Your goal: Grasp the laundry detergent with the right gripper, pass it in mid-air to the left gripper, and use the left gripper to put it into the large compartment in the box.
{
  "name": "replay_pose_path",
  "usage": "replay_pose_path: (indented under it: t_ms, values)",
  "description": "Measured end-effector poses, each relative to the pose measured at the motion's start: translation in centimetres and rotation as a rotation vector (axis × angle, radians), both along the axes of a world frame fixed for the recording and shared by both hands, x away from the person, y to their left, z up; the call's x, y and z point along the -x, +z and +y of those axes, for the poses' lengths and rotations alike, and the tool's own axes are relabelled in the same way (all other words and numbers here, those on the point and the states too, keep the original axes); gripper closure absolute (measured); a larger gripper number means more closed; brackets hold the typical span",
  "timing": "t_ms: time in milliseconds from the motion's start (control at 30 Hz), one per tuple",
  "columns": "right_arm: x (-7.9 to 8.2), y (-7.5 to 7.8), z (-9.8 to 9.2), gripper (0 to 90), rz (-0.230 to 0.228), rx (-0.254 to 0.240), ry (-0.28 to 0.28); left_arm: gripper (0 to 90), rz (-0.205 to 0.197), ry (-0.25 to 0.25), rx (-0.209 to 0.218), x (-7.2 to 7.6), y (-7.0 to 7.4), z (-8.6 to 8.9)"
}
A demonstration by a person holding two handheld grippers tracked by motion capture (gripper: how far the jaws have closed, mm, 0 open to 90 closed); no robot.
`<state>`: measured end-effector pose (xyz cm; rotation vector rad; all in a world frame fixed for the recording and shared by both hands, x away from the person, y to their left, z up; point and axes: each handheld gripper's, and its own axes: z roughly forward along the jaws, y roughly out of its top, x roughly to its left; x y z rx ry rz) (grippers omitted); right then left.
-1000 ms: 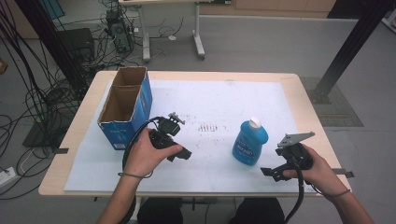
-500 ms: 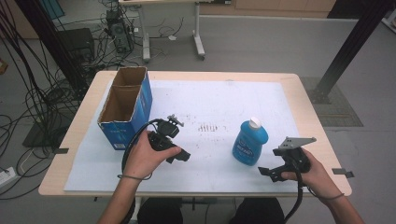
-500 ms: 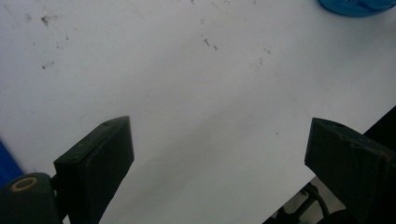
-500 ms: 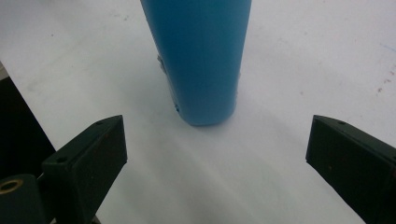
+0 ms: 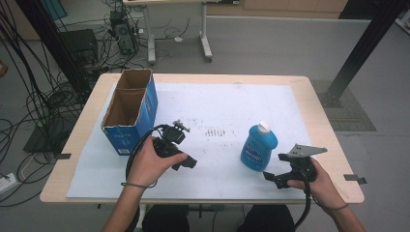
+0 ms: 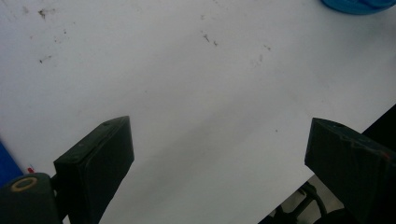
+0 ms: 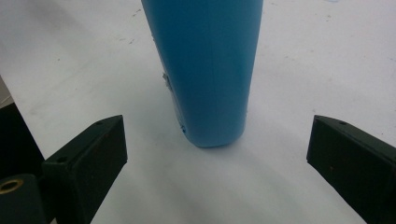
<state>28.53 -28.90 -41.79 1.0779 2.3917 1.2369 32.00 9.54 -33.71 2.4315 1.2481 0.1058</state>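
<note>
The blue bottle (image 5: 258, 147) stands upright on the worktop (image 5: 212, 104), centred before the right hand-held gripper (image 5: 276, 178), whose jaws gape released; a glancing approach could topple it.

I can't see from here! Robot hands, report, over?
Right gripper open, facing blue bottle, not touching. Left gripper open over white mat. Nothing between fingers and bottle.

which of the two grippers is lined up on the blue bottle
The right gripper: the blue plastic bottle with a white cap stands just ahead between its open jaws. The left gripper faces bare white mat.
</note>
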Motion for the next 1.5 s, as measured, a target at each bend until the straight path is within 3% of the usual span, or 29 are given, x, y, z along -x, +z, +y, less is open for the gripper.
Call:
replay_pose_path:
  t_ms: [567,967,1500]
  values:
    - [-0.4,-1.7,0.3,4.1,-0.048,-0.092,-0.036,8.4,0.001,0.001,-0.001,0.3,0.2,0.0]
    - [-0.6,-2.7,0.8,3.8,-0.092,-0.171,-0.036,8.4,0.01,-0.004,0.024,0.6,0.4,-0.1]
    - [-1.3,-3.3,1.7,4.0,-0.163,-0.202,-0.021,8.4,0.015,-0.002,0.022,0.9,0.3,0.0]
